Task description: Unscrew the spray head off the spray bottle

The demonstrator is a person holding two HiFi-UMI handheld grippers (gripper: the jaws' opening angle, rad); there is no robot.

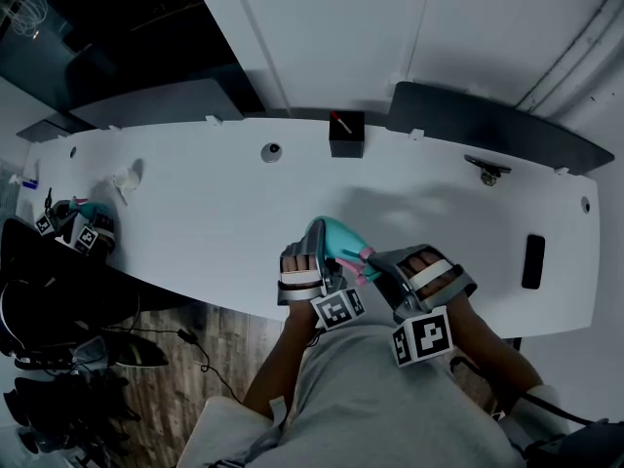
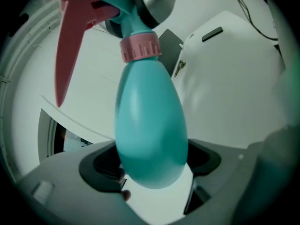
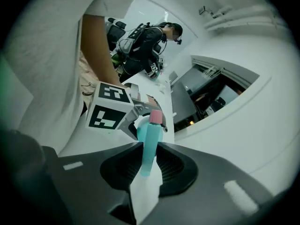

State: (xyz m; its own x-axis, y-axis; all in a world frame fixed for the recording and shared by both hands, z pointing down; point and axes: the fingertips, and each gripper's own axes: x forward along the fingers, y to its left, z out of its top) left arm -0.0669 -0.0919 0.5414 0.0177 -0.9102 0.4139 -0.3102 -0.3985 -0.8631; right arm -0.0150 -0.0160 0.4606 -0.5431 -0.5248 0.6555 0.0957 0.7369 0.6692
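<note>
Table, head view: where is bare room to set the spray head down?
White table is bare left of the teal plastic spray bottle, nearer than the round grey knob; more between bottle and flat black slab. Left end is crowded.

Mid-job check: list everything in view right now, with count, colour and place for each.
spray bottle: one, teal, over the table's near edge, between both grippers
spray head: one, teal and pink, on the bottle
table: one, white
box: one, black, table's far edge, middle
round fitting: one, grey, left of the box
clamp: one, black, far edge, right
flat slab: one, black, table's right end
other person: one, dark clothes, standing by the table
left gripper: one, grey, shut on the bottle's body
right gripper: one, grey, shut on the spray head
</note>
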